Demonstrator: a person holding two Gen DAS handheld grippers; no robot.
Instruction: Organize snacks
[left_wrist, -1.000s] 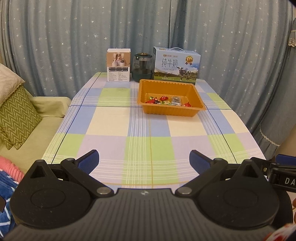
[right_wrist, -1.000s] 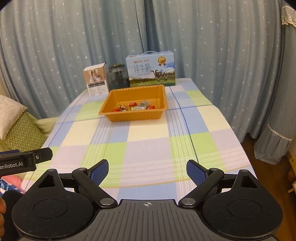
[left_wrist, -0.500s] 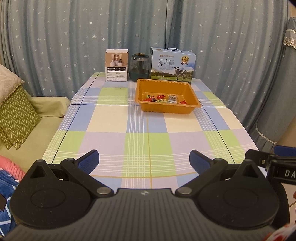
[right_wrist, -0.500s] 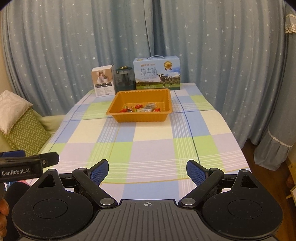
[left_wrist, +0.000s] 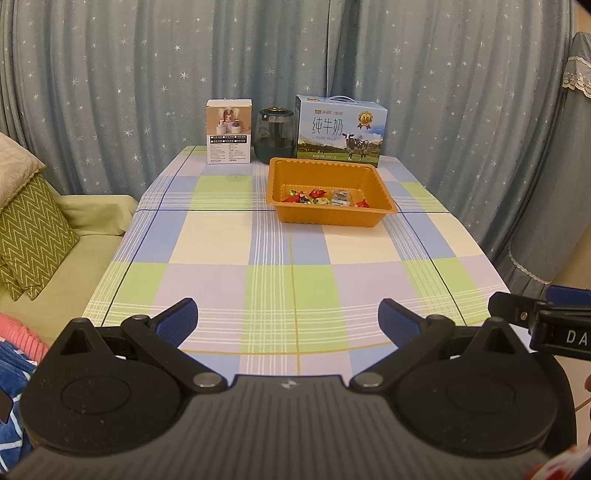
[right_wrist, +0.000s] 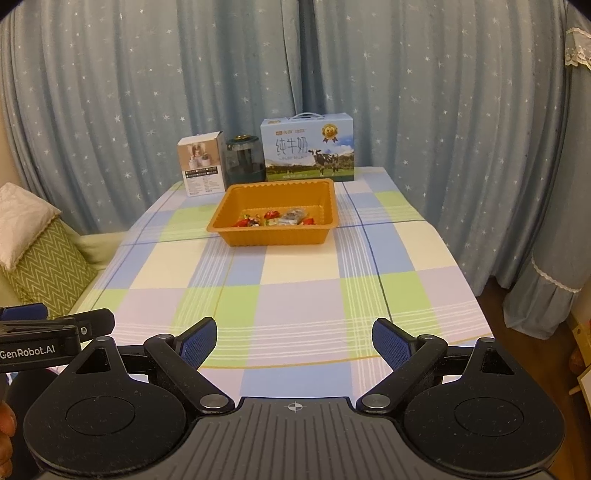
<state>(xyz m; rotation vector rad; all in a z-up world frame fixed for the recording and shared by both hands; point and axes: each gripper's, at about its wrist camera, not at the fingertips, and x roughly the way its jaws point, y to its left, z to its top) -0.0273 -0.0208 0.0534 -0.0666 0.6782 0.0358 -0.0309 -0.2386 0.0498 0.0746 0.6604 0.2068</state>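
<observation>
Both grippers, left (left_wrist: 288, 319) and right (right_wrist: 294, 338), spread wide, empty; snacks (right_wrist: 275, 218) in tray (right_wrist: 236, 236) look light, crinkly, slippery: pinch wrapper body, gently

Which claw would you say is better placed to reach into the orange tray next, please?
Right, marginally: the orange tray lies nearly straight ahead of the open right claw, but sits off to the right of the open left claw.

- Blue star-printed curtains (left_wrist: 147, 74) fill the top of the frame.
- A checked tablecloth (left_wrist: 288, 266) covers the centre.
- A sofa (left_wrist: 85, 229) with zigzag cushions (left_wrist: 33, 236) sits at left.
- Wooden floor (right_wrist: 532, 332) shows lower right.
</observation>
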